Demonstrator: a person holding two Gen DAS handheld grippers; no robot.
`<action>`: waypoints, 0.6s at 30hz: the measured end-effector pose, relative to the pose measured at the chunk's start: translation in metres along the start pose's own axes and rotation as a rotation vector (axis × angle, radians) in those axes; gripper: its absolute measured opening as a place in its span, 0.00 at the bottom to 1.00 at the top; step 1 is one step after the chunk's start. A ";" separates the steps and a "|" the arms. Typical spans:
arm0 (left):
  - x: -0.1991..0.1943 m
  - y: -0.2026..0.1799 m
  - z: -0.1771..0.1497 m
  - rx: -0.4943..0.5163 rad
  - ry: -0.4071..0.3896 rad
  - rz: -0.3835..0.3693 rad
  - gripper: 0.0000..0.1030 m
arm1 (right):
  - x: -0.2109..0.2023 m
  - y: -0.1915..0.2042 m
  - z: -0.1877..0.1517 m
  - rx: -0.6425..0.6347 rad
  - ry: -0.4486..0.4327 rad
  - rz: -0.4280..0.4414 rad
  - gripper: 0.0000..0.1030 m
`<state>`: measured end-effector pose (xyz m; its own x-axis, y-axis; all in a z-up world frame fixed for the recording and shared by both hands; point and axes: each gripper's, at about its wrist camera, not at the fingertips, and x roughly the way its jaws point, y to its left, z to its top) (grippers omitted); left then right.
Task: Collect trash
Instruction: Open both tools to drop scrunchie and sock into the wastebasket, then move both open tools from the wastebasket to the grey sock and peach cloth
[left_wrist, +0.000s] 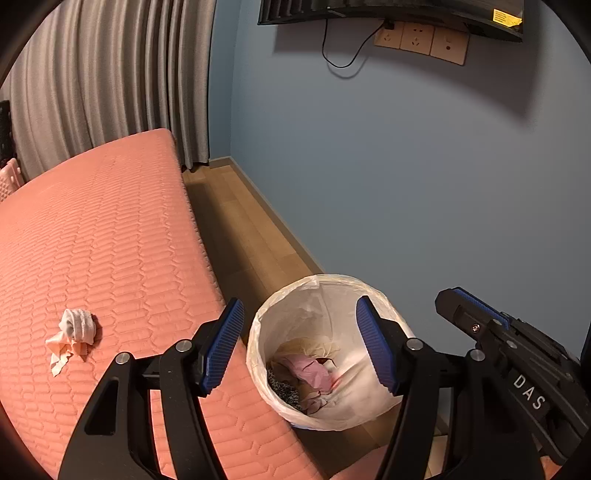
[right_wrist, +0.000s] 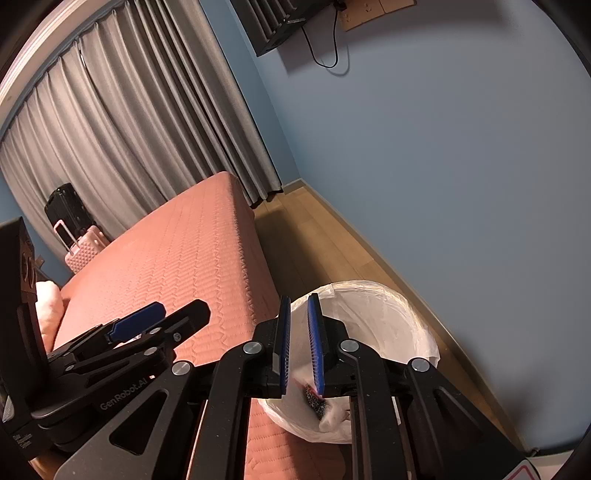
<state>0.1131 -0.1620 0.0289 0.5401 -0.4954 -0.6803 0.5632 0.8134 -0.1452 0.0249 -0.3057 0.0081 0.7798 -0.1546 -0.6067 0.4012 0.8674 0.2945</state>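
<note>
A white-lined trash bin (left_wrist: 266, 317) stands on the floor beside the bed, with pink and patterned scraps (left_wrist: 306, 373) inside. A crumpled white tissue (left_wrist: 74, 332) lies on the pink bed cover to the left. My left gripper (left_wrist: 299, 343) is open and empty above the bin's near rim. My right gripper (right_wrist: 299, 343) has its blue pads nearly together with nothing between them, above the bin (right_wrist: 388, 306). The right gripper also shows at the right edge of the left wrist view (left_wrist: 476, 314), and the left gripper in the right wrist view (right_wrist: 147, 321).
The pink quilted bed (left_wrist: 110, 240) fills the left. A wooden floor strip (left_wrist: 243, 229) runs between the bed and the blue wall. Grey curtains hang behind. A pink suitcase (right_wrist: 83, 247) and a black one stand beyond the bed. A TV and sockets are on the wall.
</note>
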 end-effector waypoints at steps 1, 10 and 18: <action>0.000 0.002 0.000 -0.002 0.000 0.002 0.59 | 0.000 0.001 0.000 0.001 0.002 0.002 0.12; -0.006 0.022 -0.005 -0.042 0.004 0.026 0.59 | -0.002 0.014 -0.001 -0.018 0.020 -0.002 0.26; -0.019 0.053 -0.011 -0.086 -0.003 0.061 0.59 | 0.000 0.040 -0.008 -0.068 0.041 0.004 0.27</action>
<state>0.1264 -0.1063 0.0262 0.5740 -0.4448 -0.6875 0.4735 0.8653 -0.1645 0.0372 -0.2675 0.0134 0.7605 -0.1326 -0.6357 0.3635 0.8981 0.2475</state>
